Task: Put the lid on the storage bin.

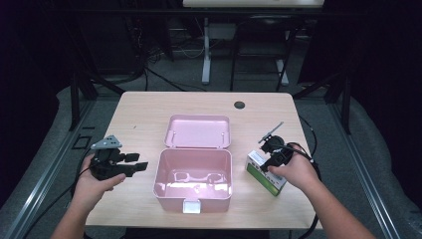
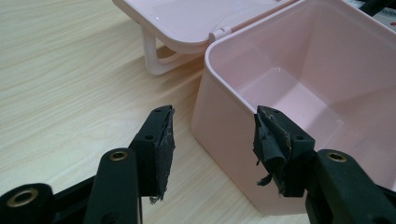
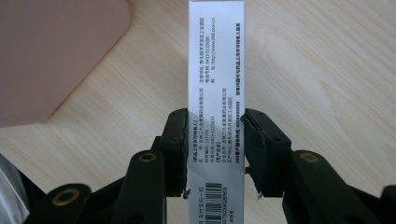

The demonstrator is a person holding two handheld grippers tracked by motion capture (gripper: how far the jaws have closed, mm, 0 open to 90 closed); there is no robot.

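Note:
An open pink plastic box (image 1: 193, 180) sits at the table's middle front, its lid (image 1: 198, 131) folded back flat behind it. To its right lies a small white and green carton (image 1: 266, 172). My right gripper (image 1: 271, 160) is shut on that carton; in the right gripper view both pads press the white printed side of the carton (image 3: 215, 93). My left gripper (image 1: 139, 162) is open left of the box, nothing between its fingers. In the left gripper view it (image 2: 212, 140) stands around the near corner of the box wall (image 2: 224, 126), without touching it.
The light wooden table (image 1: 144, 114) has a dark round grommet (image 1: 240, 105) near its far edge. Bare tabletop lies left of the box and behind the lid. Cables trail off both sides; table legs and dark stands are beyond the far edge.

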